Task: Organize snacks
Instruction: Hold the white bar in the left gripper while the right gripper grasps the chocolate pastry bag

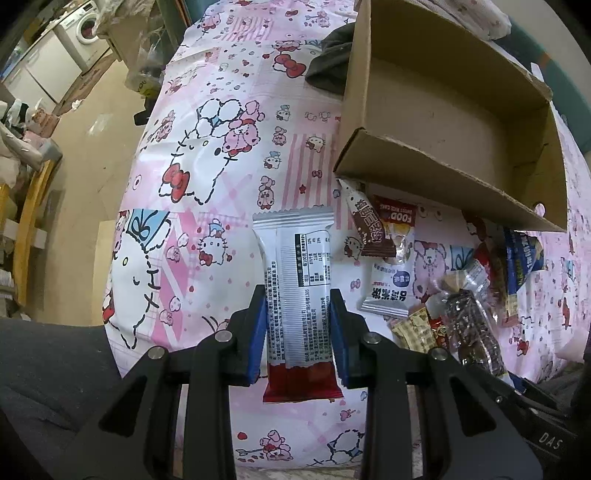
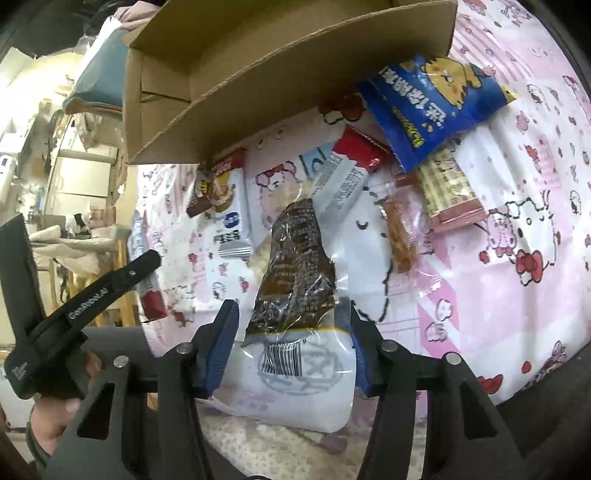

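Observation:
My left gripper is shut on a silver and red snack bar, back side up, above the table. My right gripper is shut on a clear pack of dark brown snack with a white barcode end. An empty brown cardboard box stands at the back right in the left view and at the top in the right wrist view. Several loose snacks lie in front of it: a blue bag, a white rice-cake pack, a brown wafer.
A pink cartoon-print tablecloth covers the table. A dark cloth lies behind the box. The floor, a washing machine and clutter are to the left. The left gripper body and the hand holding it show in the right wrist view.

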`<act>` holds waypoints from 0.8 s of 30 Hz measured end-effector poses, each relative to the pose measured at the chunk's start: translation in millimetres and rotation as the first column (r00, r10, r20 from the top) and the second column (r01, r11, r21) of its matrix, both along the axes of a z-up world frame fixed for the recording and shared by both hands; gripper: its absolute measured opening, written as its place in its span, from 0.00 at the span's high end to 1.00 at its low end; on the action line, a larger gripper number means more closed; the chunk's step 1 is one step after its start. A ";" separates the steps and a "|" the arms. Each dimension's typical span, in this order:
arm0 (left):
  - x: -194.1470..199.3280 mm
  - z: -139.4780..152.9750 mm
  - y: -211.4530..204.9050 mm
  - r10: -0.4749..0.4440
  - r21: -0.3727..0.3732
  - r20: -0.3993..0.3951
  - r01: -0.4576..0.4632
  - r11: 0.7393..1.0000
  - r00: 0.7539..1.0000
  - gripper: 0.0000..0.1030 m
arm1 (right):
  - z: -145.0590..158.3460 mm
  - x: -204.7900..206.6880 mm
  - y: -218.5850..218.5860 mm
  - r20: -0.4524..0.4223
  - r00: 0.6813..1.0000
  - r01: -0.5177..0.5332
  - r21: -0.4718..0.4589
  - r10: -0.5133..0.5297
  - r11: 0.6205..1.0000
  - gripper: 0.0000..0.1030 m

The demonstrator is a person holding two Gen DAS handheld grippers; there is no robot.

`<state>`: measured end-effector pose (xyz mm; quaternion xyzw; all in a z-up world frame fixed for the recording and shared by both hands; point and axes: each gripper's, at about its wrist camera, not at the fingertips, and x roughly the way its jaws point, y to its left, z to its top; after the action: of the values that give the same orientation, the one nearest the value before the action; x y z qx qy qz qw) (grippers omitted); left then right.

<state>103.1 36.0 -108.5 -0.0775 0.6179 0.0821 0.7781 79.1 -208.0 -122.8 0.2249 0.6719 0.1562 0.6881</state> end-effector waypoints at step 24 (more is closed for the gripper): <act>9.3 31.2 -1.6 -0.021 -0.001 0.106 0.021 1.000 0.994 0.73 | 25.9 2.7 -7.4 0.107 0.994 0.027 0.096 -0.038 0.995 1.00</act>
<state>112.4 34.4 -77.2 -0.0760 0.5765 0.0690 0.8106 81.9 -215.4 -96.9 0.2593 0.6217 0.1885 0.7146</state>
